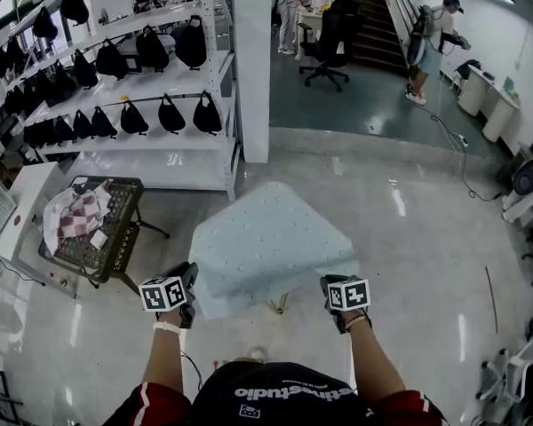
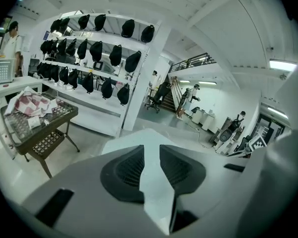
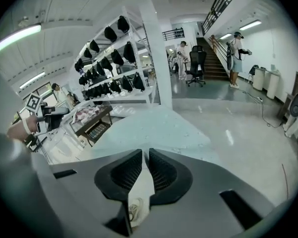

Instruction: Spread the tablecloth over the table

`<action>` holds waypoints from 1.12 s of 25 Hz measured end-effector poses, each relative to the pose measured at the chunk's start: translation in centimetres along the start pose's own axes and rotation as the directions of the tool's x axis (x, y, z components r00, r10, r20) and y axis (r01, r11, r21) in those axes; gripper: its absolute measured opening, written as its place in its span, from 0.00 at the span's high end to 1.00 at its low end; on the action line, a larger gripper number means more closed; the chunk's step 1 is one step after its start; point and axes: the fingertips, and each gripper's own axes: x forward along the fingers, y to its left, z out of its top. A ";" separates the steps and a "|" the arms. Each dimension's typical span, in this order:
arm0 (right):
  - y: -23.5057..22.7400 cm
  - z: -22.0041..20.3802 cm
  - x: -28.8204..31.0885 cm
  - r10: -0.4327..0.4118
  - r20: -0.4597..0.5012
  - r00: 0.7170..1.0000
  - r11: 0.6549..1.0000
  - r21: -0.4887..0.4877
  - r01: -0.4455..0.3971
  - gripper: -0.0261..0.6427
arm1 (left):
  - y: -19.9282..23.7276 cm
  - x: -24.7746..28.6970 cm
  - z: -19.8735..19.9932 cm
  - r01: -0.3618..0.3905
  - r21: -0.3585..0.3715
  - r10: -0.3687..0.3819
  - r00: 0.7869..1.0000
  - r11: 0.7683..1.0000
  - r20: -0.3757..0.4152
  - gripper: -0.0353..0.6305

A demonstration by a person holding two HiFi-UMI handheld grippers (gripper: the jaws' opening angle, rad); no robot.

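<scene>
Out in front of the person, the pale blue tablecloth (image 1: 271,238) is hanging stretched between both hand-held grippers, so I'd say the job is roughly halfway there. The left hand-held gripper (image 1: 188,278) is pinching the near left corner: in its own view the jaws are sitting a fair bit apart, but a strip of cloth is filling the whole gap between the pads. The right hand-held gripper (image 1: 330,282) is clamping the near right corner with its jaws almost together, only a thin fold running between them. Most of the sheet is lying opened out and fairly flat, and it's covering the bench so completely that only one bench leg (image 1: 281,306) is peeking out under the near edge. The far end is coming to a sort of point rather than a straight edge, so it's looking skewed to me, and the right side seems to be drooping over. I'm guessing what's left is squaring it up, lowering the near edge, letting go and smoothing it out. Off to the left, a mesh side bench (image 1: 129,238) is holding a checkered cloth (image 1: 75,216), well apart from all this, and it isn't playing any part here.
</scene>
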 end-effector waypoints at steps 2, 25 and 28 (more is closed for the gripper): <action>-0.5 -0.6 -0.7 -0.006 0.002 1.000 1.000 -0.010 0.006 0.85 | -1.3 0.7 0.1 0.009 0.020 -0.009 1.000 1.000 0.000 0.79; -4.9 7.2 -10.0 -0.069 0.310 0.948 0.998 0.033 0.061 0.87 | -12.8 2.5 5.2 0.127 0.128 -0.143 0.982 0.984 0.120 0.81; -4.2 9.6 -11.0 -0.043 0.360 0.932 0.999 0.010 0.042 0.87 | -14.0 2.0 6.8 0.114 0.168 -0.140 0.978 0.979 0.154 0.81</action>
